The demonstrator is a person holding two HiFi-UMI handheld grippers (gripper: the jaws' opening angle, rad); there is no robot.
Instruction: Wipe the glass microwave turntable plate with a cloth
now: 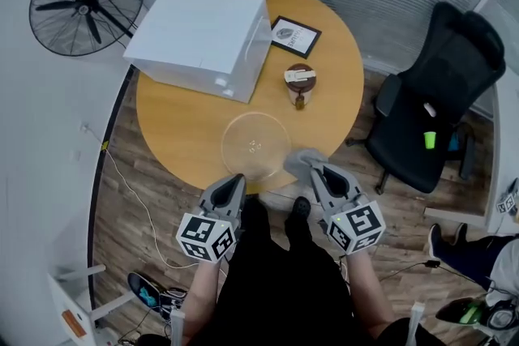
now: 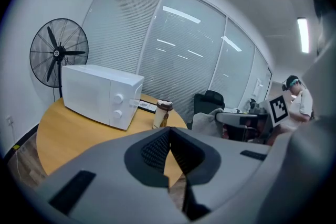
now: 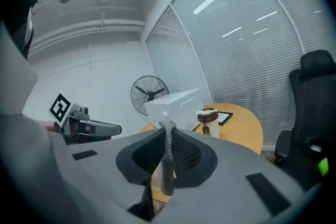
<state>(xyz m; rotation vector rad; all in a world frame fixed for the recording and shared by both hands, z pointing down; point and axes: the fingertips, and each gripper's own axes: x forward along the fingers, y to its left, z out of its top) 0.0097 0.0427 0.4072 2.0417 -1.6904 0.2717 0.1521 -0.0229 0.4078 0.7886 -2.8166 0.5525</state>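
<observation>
The clear glass turntable plate (image 1: 255, 146) lies flat near the front edge of the round wooden table (image 1: 178, 126). My right gripper (image 1: 313, 168) is shut on a grey cloth (image 1: 302, 163), which hangs at the plate's right rim. In the right gripper view the cloth (image 3: 168, 157) runs as a strip between the closed jaws of that gripper (image 3: 168, 131). My left gripper (image 1: 236, 180) is shut with nothing in it, just off the plate's near rim; its own view shows that gripper (image 2: 169, 131) closed. The cloth (image 2: 206, 119) also shows there to the right.
A white microwave (image 1: 203, 40) stands at the table's back left. Beyond the plate are a lidded brown cup (image 1: 299, 85) and a framed card (image 1: 295, 36). A floor fan (image 1: 87, 0) stands left, a black office chair (image 1: 438, 101) right. A cable (image 1: 130, 190) lies on the floor.
</observation>
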